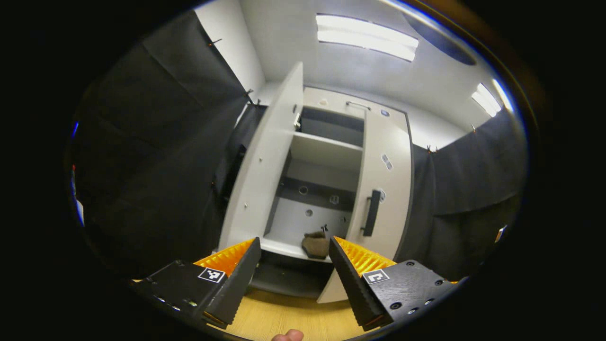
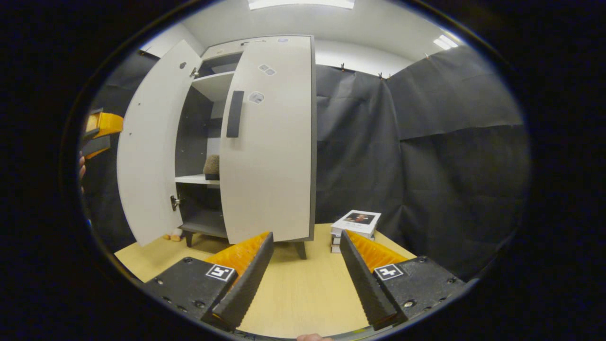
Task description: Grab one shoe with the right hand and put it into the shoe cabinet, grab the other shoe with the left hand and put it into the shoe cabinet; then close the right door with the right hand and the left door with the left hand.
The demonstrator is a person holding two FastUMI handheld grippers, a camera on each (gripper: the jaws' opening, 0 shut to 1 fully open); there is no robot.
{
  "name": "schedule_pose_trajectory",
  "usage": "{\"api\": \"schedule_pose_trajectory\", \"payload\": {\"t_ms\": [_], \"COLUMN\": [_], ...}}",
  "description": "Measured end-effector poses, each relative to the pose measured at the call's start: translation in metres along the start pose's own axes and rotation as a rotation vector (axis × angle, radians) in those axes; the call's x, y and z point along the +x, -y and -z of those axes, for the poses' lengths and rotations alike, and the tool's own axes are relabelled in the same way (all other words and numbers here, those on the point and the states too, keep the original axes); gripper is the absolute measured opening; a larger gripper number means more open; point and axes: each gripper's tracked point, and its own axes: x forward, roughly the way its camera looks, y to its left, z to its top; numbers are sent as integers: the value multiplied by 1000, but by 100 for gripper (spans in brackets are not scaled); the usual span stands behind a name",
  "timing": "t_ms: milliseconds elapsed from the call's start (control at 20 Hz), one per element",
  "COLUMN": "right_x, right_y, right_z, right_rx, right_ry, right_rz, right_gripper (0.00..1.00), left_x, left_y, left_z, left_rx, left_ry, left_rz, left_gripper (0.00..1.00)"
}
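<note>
The white shoe cabinet [image 1: 331, 102] stands ahead on dark legs. Its left door [image 1: 265, 161] is swung wide open. The right door [image 1: 386, 170], with a dark handle [image 1: 371, 213], covers the right half; I cannot tell whether it is fully closed. A brown shoe [image 1: 316, 244] sits on the lower shelf [image 1: 284, 246], partly behind the right door's edge. My left gripper [image 1: 294, 265] is open and empty, low in front of that shelf. In the right gripper view the shoe [image 2: 211, 166] shows through the gap, and my right gripper [image 2: 307, 260] hangs open over the floor, short of the right door [image 2: 270, 142]. The left gripper [image 2: 102, 128] shows beyond the left door [image 2: 151, 142].
A stack of books [image 2: 356, 225] lies on the wooden floor [image 2: 303, 293] just right of the cabinet. Black cloth walls [image 2: 426, 142] close in on both sides. A small tan object [image 2: 173, 237] lies on the floor under the open left door.
</note>
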Motion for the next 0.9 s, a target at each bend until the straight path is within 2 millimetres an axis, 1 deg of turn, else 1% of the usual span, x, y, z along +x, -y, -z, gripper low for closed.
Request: {"api": "schedule_pose_trajectory", "payload": {"t_ms": [50,100,150,250,400,450,500,650,800,850,900], "right_x": [1,3,3,4,3,3,2,2,5,11,11], "right_y": [0,1,1,2,-2,-2,-2,-4,0,6,8], "right_z": [-2,-4,-6,-8,-11,-13,-16,-19,-23,-28,-30], "right_rx": [2,3,4,-3,-17,-20,-20,3,45,47,47], "right_ry": [3,3,5,7,4,7,10,2,-6,-7,-4], "right_rz": [-1,-2,-5,-6,-18,-18,-16,-18,-7,2,8], "right_gripper": [92,91,92,92,92,93,93,92,91,91,92], "left_x": [5,8,13,18,32,33,42,66,67,67,70], "left_y": [-19,-39,-57,-84,-114,-114,-122,-132,-143,-146,-147], "left_z": [-11,-18,-22,-27,-28,-26,-26,-19,-11,-8,-8], "left_rx": [5,29,55,75,95,101,101,72,37,31,23], "left_ry": [28,50,64,85,91,93,88,35,13,10,23], "left_rz": [-46,-94,-139,-179,-254,-264,-264,-250,-240,-240,-231], "left_gripper": [89,100,92,92,93,92,92,93,93,93,93]}}
